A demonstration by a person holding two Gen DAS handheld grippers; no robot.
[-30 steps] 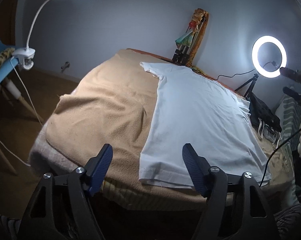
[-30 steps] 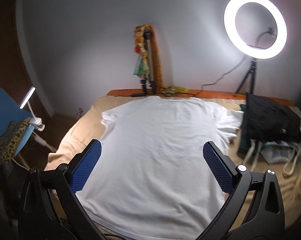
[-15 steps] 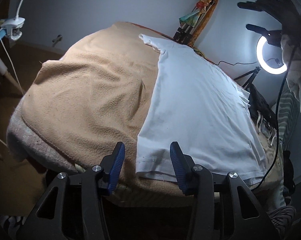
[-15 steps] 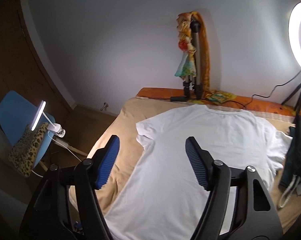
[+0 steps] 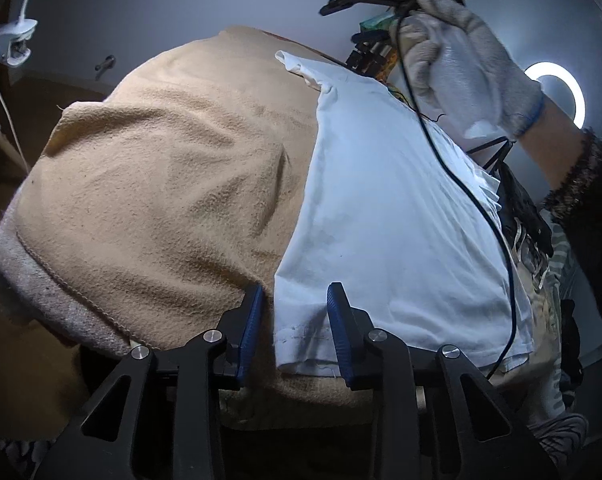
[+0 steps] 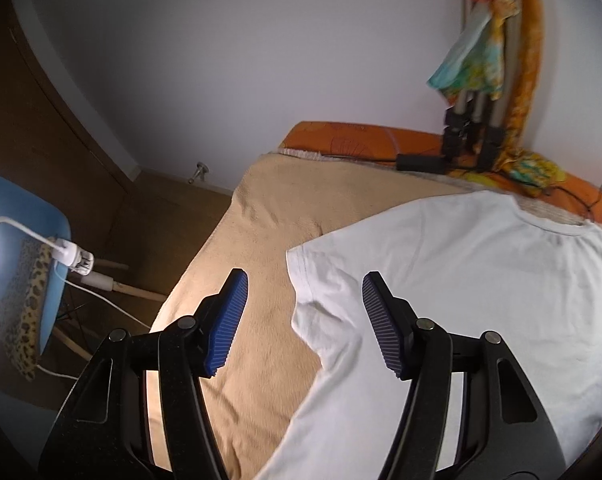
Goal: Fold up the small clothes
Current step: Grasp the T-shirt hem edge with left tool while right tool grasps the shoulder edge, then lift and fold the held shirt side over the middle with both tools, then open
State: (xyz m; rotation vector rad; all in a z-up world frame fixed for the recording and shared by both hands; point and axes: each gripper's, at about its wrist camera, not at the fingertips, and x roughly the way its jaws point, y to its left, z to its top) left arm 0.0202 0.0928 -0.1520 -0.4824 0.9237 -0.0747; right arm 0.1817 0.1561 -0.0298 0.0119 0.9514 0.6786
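A white T-shirt lies flat on a tan blanket over the bed. My left gripper hangs low over the shirt's near hem corner. Its jaws are closing, that corner lies between them, and the blue pads stand clear of the cloth. My right gripper hovers over the shirt's left sleeve. Its jaws are closing too, with the sleeve's edge between them and no contact. In the left wrist view a gloved hand holds the right gripper above the far sleeve.
A lit ring light stands right of the bed. A tripod with a colourful scarf leans on the wall. A blue chair with a clip lamp is to the left. A black bag lies past the shirt. A black cable hangs over the shirt.
My left gripper dropped towards the hem corner and narrowed. My right gripper swung from the shirt's middle over to its left sleeve and narrowed.
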